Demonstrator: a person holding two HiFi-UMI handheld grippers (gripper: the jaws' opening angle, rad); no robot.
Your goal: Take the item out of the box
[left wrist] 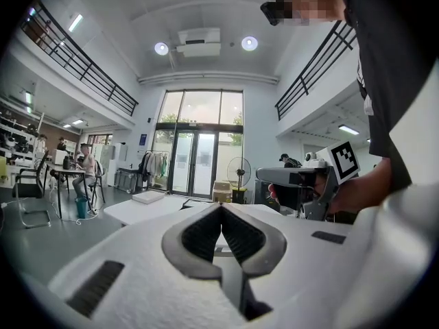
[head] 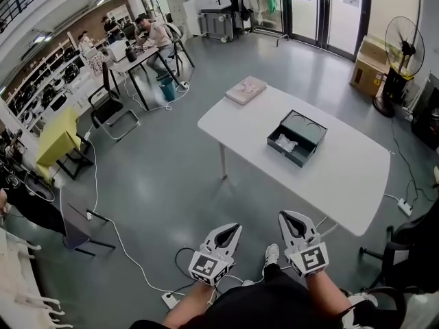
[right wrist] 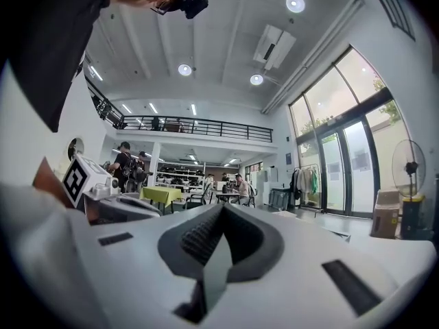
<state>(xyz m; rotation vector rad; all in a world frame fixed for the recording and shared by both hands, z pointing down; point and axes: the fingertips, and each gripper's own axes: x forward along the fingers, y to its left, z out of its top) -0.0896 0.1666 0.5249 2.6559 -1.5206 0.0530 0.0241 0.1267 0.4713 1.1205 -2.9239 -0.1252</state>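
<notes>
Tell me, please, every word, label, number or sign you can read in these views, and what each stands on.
No word or number is readable in any view.
Marker cubes on the left gripper and right gripper: black-and-white square patterns, no letters.
Pink flat item on the table: any print is too small.
Blue sign beside the glass doors: too blurred.
</notes>
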